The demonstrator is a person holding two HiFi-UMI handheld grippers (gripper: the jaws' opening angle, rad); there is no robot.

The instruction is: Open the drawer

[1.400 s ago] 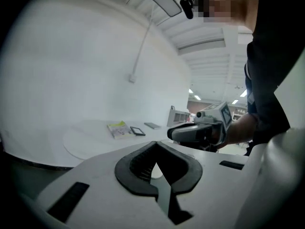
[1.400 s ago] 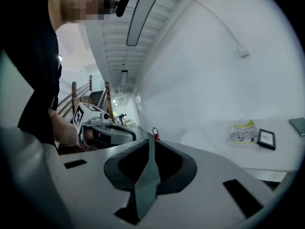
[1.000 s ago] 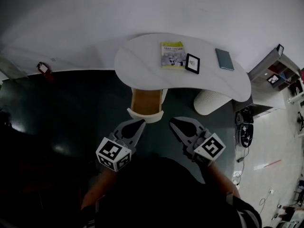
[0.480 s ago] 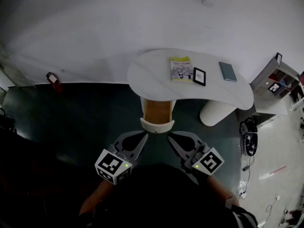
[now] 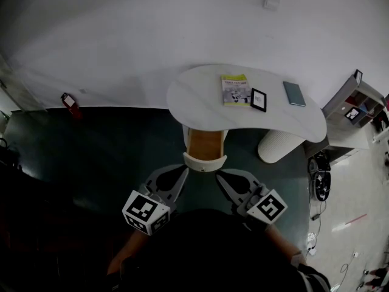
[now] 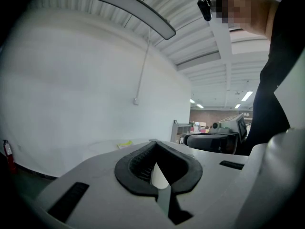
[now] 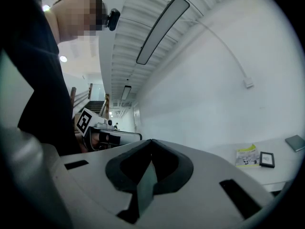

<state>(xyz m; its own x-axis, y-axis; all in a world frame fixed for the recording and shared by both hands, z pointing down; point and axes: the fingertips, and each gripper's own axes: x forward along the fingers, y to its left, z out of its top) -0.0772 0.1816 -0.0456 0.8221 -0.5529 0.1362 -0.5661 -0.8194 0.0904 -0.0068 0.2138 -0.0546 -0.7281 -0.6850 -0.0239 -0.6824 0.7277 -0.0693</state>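
Under the white bench point(image 5: 188, 96) | drawer point(image 5: 205, 146) stands open | left claw point(image 5: 182, 171) closed, empty, near the drawer front | right claw point(image 5: 220, 175) closed, empty, alongside

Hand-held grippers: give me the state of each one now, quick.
Left hand-held gripper: closed, holding nothing.
Right hand-held gripper: closed, holding nothing.

Pale grey L gripper point(image 5: 182, 171) & R gripper point(image 5: 220, 176), black ridged rubber inside. White cubes point(image 5: 146, 212) w/ black square marks at each back end. Wears dark top point(image 5: 206, 254).
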